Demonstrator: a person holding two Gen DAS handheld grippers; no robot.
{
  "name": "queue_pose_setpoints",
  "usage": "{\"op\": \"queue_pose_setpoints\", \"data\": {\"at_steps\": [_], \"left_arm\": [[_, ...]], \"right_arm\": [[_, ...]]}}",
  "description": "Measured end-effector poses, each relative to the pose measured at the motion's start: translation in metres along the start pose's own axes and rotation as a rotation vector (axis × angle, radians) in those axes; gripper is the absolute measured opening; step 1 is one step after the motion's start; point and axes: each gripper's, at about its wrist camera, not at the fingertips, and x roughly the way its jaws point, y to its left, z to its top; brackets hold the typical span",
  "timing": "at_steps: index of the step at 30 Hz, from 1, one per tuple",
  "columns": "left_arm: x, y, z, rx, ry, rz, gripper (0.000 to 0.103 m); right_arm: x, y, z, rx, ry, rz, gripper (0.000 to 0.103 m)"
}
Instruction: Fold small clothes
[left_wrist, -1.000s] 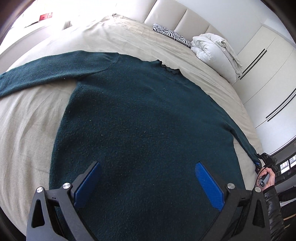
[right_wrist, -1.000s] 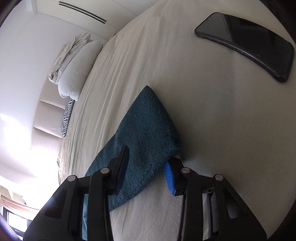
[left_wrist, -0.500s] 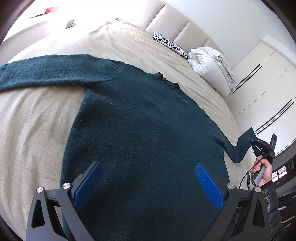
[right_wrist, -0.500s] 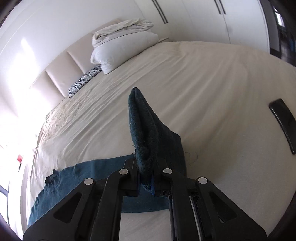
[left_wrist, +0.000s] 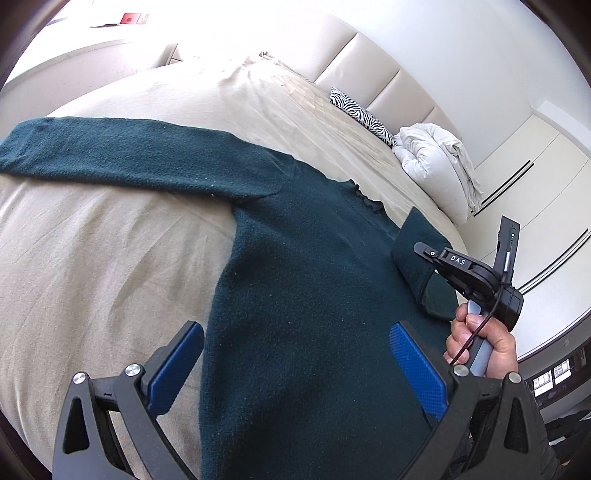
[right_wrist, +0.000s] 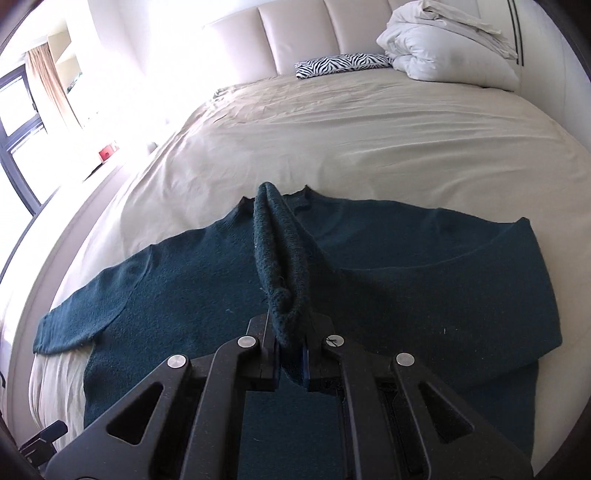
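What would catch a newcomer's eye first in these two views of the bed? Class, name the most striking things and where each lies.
A dark green sweater lies spread flat across the beige bed, one sleeve stretched out to the side. The right gripper is shut on the other sleeve's cuff, holding it above the sweater's body, while the left gripper hovers open over the hem. By the headboard sit a zebra-print pillow and a bundled white duvet.

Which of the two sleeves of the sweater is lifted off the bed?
The sleeve clamped in the right gripper, raised over the sweater's body. The other sleeve lies flat on the bed.

bed (right_wrist: 369, 122) centre open | pillows (right_wrist: 443, 48), headboard (right_wrist: 295, 33) block far end
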Motion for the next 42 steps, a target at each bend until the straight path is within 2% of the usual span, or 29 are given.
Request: {"op": "queue_pose_setpoints", "data": {"at_steps": [2, 3, 5, 6, 7, 9, 15, 23, 24, 25, 27, 28, 35, 37, 41, 42], "left_arm": [[-0.001, 0.004, 0.001, -0.008, -0.006, 0.002, 0.103], [-0.002, 0.006, 0.001, -0.01, -0.007, 0.006, 0.103], [-0.002, 0.01, 0.002, -0.012, -0.012, 0.013, 0.103], [0.0, 0.011, 0.003, -0.013, -0.012, 0.016, 0.103], [0.002, 0.012, 0.003, -0.015, -0.011, 0.016, 0.103], [0.008, 0.012, 0.005, -0.011, -0.005, 0.018, 0.103], [0.031, -0.011, 0.013, 0.056, 0.019, 0.015, 0.103], [0.117, -0.078, 0.059, 0.174, 0.125, 0.006, 0.102], [0.132, -0.085, 0.063, 0.185, 0.149, 0.016, 0.098], [0.148, -0.09, 0.067, 0.187, 0.176, 0.02, 0.089], [0.177, -0.097, 0.073, 0.186, 0.235, 0.036, 0.076], [0.189, -0.1, 0.075, 0.177, 0.255, 0.043, 0.073], [0.224, -0.131, 0.08, 0.251, 0.254, 0.061, 0.072], [0.23, -0.136, 0.076, 0.292, 0.262, 0.086, 0.061], [0.231, -0.13, 0.078, 0.281, 0.247, 0.108, 0.046], [0.229, -0.128, 0.079, 0.279, 0.243, 0.114, 0.035]], "right_arm": [[0.012, 0.024, -0.002, -0.026, 0.01, 0.009, 0.013], [0.017, 0.033, -0.003, -0.047, 0.023, 0.027, 0.022], [0.024, 0.05, -0.017, -0.079, 0.044, 0.066, 0.047], [0.023, 0.054, -0.023, -0.086, 0.038, 0.065, 0.055], [0.01, 0.063, -0.049, -0.089, 0.024, 0.058, 0.055], [0.003, 0.059, -0.058, -0.072, 0.012, 0.048, 0.055], [-0.035, -0.003, -0.065, 0.06, -0.02, 0.07, 0.055], [-0.09, -0.066, -0.08, 0.192, -0.088, 0.106, 0.055], [-0.096, -0.074, -0.081, 0.206, -0.098, 0.111, 0.055], [-0.104, -0.082, -0.083, 0.219, -0.109, 0.113, 0.055], [-0.115, -0.099, -0.086, 0.238, -0.122, 0.119, 0.055], [-0.121, -0.107, -0.088, 0.248, -0.126, 0.123, 0.055], [-0.149, -0.162, -0.108, 0.333, -0.153, 0.125, 0.055], [-0.151, -0.172, -0.113, 0.351, -0.145, 0.124, 0.055], [-0.152, -0.184, -0.119, 0.363, -0.138, 0.116, 0.055], [-0.152, -0.186, -0.12, 0.364, -0.138, 0.114, 0.055]]}}
